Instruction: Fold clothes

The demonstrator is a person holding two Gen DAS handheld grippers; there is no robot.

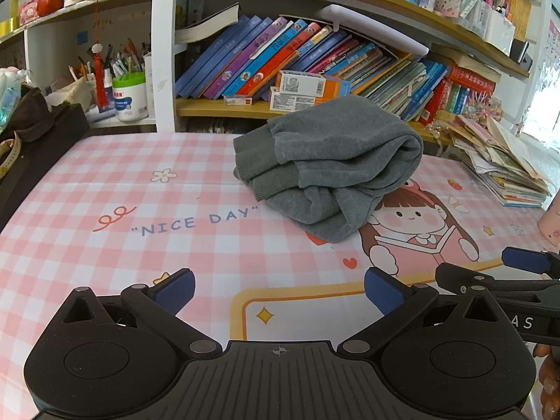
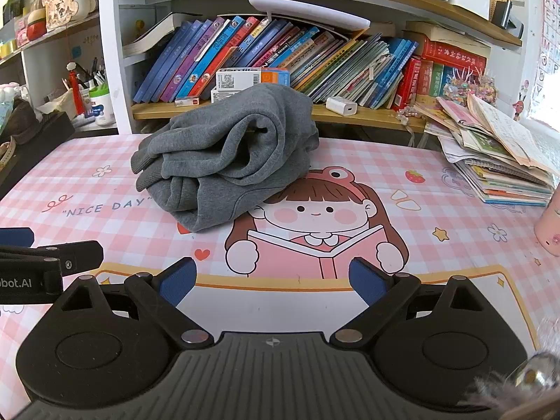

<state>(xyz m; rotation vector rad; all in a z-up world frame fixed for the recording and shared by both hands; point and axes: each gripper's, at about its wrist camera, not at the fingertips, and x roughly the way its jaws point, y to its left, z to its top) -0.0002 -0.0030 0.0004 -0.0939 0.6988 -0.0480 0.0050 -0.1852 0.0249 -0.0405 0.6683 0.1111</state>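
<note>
Crosswise, bundled grey sweatshirt (image 2: pixel 227 154), cuffs leftward

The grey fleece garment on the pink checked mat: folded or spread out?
Bunched, neither: the grey fleece garment sits in a rumpled heap, cuffs poking out.

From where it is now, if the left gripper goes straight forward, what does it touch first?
Most likely the grey sweatshirt, bundled on the pink checked mat. The open left gripper has only bare mat before it until then, though depth is hard to judge.
</note>
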